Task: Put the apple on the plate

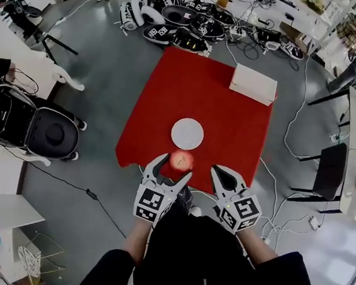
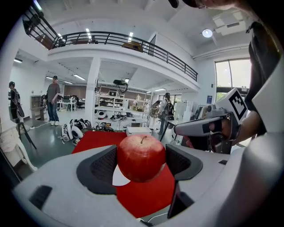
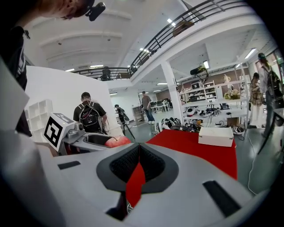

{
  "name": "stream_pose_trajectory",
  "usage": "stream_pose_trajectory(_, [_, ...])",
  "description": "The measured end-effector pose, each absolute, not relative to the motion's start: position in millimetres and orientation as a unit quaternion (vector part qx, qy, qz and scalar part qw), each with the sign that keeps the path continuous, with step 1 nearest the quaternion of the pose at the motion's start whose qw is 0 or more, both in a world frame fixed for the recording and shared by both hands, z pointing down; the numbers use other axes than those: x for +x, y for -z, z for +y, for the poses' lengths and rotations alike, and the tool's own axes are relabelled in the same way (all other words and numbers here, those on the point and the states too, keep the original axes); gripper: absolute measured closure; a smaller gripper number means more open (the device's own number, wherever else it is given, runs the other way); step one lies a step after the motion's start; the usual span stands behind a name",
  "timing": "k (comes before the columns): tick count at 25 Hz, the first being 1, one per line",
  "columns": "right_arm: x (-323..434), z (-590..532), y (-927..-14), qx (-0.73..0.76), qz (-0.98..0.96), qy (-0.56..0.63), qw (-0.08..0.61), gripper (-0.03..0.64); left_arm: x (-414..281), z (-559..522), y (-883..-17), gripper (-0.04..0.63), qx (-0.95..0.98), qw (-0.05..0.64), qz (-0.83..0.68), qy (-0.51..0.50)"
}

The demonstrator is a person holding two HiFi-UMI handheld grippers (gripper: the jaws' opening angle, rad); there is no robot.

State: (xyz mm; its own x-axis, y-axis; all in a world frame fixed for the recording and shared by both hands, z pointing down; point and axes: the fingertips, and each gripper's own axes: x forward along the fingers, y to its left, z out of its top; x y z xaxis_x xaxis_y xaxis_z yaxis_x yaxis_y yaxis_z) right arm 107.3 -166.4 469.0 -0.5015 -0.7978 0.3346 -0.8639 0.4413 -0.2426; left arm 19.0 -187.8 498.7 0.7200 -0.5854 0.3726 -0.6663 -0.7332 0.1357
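A red apple [image 2: 141, 158] sits between the jaws of my left gripper [image 2: 141, 165], held above the near edge of the red table. In the head view the apple [image 1: 181, 161] is just short of the round white plate [image 1: 187, 134], which lies empty on the red table [image 1: 210, 91]. My left gripper [image 1: 171, 170] is shut on the apple. My right gripper [image 1: 222, 174] hangs to the right of it at the table's near edge, jaws shut with nothing between them. In the right gripper view the apple [image 3: 116, 142] shows at left, and my right gripper [image 3: 139, 165] is shut.
A white box [image 1: 253, 84] lies at the table's far right; the same white box [image 3: 216, 136] shows in the right gripper view. Black-and-white gear [image 1: 178, 22] is heaped on the floor beyond the table. A chair [image 1: 51, 134] stands left. Cables trail on the floor at right. Several people stand in the background.
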Motion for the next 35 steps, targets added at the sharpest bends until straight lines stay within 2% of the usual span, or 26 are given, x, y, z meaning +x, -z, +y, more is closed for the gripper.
stream_pose_trajectory(13, [96, -233, -462, 0.523, -0.825, -0.191, 0.097, 0.606, 8, -270, -496, 0.255, 0.930, 0.123, -0.314, -0.147])
stream_pose_trajectory(26, [120, -255, -471, 0.510, -0.830, -0.204, 0.101, 0.606, 21, -293, -523, 0.255, 0.919, 0.134, -0.337, -0.153])
stream_pose_trajectory(35, [132, -262, -486, 0.503, -0.830, -0.211, 0.114, 0.606, 35, -303, -549, 0.255, 0.921, 0.116, -0.343, -0.146])
